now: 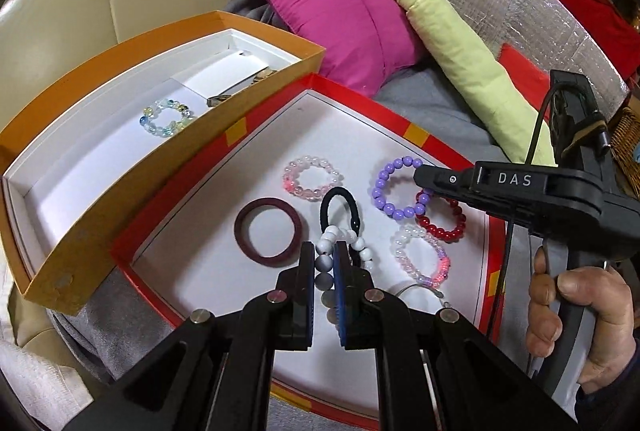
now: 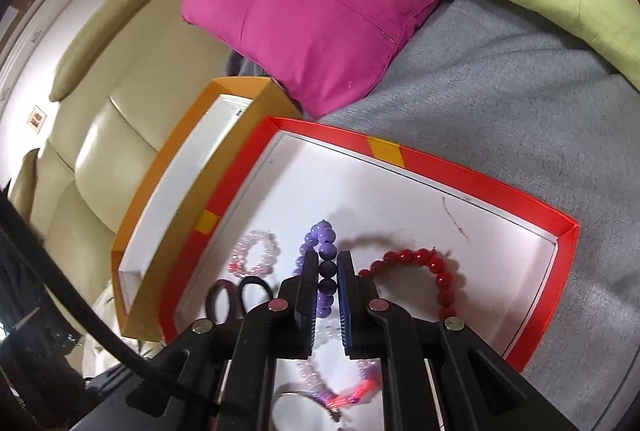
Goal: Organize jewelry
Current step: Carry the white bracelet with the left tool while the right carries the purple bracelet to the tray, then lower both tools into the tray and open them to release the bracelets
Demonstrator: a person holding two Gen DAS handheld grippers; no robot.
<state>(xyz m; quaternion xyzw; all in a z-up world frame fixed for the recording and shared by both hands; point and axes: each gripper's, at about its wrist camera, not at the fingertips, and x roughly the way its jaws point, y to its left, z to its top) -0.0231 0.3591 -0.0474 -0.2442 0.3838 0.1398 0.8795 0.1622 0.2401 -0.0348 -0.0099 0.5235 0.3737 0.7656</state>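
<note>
Glossy purple beads (image 2: 326, 271); matt cardboard tray (image 2: 480, 175).

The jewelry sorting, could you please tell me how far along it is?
Done: one pale bracelet lies in the orange box. In hand: left gripper shut on the white bracelet, right gripper shut on the purple bracelet. Left in the red box: pink bracelet, red bracelet, maroon ring.
</note>
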